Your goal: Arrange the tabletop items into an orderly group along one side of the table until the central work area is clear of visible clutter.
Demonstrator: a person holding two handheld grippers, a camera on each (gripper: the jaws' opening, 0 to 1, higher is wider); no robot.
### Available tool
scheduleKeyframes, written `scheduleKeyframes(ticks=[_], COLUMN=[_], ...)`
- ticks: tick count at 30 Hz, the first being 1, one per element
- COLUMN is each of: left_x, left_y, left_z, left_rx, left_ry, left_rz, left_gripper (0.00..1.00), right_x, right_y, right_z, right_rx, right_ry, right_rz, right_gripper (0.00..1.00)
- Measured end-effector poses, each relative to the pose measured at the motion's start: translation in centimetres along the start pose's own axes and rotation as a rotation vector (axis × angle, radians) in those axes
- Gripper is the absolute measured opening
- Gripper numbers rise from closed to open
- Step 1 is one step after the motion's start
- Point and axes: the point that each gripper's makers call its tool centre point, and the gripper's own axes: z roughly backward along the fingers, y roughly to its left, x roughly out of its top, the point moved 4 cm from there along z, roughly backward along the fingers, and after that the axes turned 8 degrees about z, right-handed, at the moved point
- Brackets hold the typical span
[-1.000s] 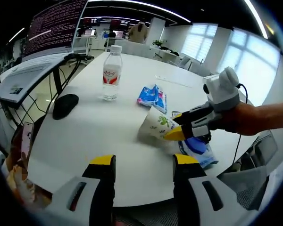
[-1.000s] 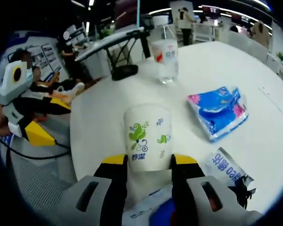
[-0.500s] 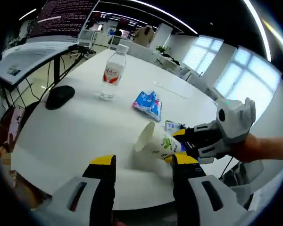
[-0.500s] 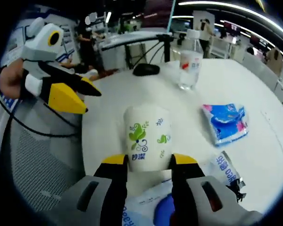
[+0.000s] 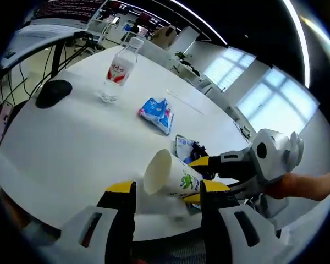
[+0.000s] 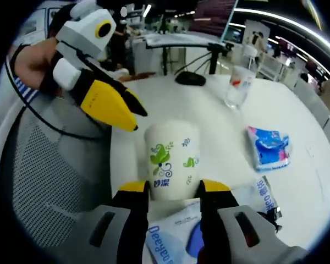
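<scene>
On the round white table (image 5: pixel 71 148), a clear plastic water bottle (image 5: pixel 117 70) was stood upright beyond a black computer mouse (image 5: pixel 53 92). A blue tissue packet (image 5: pixel 157 113) was laid between the bottle and a leaf-printed white paper cup (image 5: pixel 170 177), held tilted near the table's edge.

White paper cup (image 6: pixel 171 159) with green leaf print, blue tissue packet (image 5: pixel 156 112), red-labelled clear bottle (image 5: pixel 116 70), black mouse (image 5: pixel 53 92)

Your left gripper view looked across the white round table (image 5: pixel 60 154) from its near edge. Your right gripper view sat close behind the paper cup (image 6: pixel 171 159). Both shared the water bottle (image 5: pixel 116 71).
</scene>
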Motion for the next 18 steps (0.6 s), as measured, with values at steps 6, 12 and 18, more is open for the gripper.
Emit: scheduleKeyframes(ticks=[6,12,18], left_x=[-0.4,-1.4,-1.7], left_y=[-0.6,-0.6,-1.4], left_z=[-0.2,-0.6,-0.6], left_rx=[-0.053,-0.098,-0.135], left_ry=[0.021,0.046,0.062], left_rz=[0.027,0.110,0.105], left_gripper=[0.46,0.44,0.37], right_x=[0.5,0.8,1.4], right_y=[0.8,1.5,2.1], right_z=[0.8,1.4,1.7], right_rx=[0.004,0.011,0.012], right_ry=[-0.001,-0.002,-0.012], right_rz=[0.088,0.139,0.172], right_gripper=[0.35,0.35,0.35])
